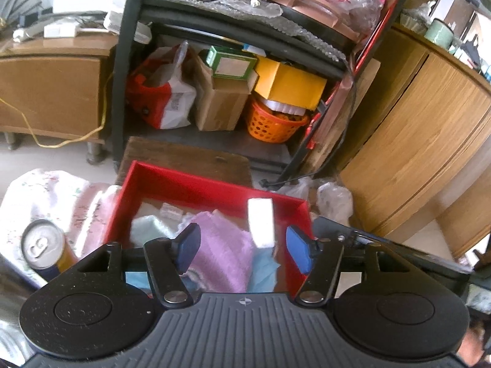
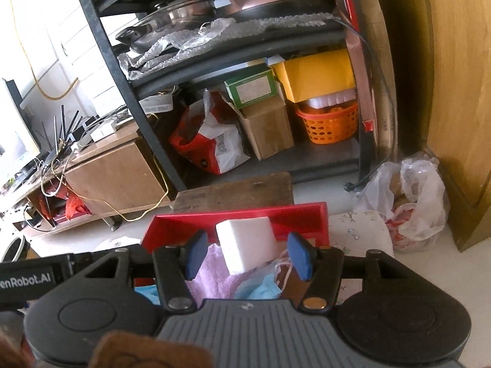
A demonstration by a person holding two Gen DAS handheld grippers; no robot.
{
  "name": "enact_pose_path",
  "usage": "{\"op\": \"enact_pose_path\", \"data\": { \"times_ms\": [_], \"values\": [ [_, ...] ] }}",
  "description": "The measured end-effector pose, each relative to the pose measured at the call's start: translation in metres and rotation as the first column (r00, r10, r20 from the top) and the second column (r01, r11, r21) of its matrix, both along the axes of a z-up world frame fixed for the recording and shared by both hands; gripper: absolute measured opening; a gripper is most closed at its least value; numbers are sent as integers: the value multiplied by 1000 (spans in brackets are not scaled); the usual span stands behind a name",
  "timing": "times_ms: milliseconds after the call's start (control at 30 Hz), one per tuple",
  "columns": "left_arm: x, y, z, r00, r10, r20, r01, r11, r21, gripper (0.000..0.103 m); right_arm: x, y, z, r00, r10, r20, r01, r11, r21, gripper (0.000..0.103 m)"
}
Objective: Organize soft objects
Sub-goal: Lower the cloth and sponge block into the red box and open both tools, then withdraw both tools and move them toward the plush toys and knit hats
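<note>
both grippers, left (image 1: pixel 244 250) and right (image 2: pixel 247 254), gape over the red box (image 1: pixel 196 185); a strap (image 2: pixel 26 277) reads "enrobot.ai".

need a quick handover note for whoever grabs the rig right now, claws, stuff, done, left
Left claw: open, empty, over the red box.
Right claw: open; the white block sits between its pads, which do not press on it.
In the box: pink cloth, blue masks, pale blue cloth, with the block on top.
Done: these soft things are in the box.
Left: I cannot see any other loose soft item; check around the box, perhaps tidy the pile.
</note>
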State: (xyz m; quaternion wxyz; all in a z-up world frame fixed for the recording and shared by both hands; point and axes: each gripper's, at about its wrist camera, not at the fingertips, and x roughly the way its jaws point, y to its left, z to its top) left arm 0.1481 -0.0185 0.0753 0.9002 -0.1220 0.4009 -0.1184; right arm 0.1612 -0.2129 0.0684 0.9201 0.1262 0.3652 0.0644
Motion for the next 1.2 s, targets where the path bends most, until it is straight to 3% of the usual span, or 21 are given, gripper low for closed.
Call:
{"op": "enact_pose_path", "data": {
  "times_ms": [233,667,967,1200],
  "values": [
    [-20,-7,-5,1000,-22,-17,23,998,52,62,-21,7,2,999,34,-13,-35,998,-58,29],
    [-61,-7,-12,998,-49,-37,54,989,135,62,-60,9,-5,998,39,-39,-41,997,-59,29],
    [-78,-5,-16,997,-62,-45,68,986,154,62,-87,26,-8,999,37,-21,-40,982,-184,29],
    [-98,-2,-22,995,-75,-63,86,980,182,62,-106,31,-9,998,50,-22,-54,975,-217,29]
  ]
}}
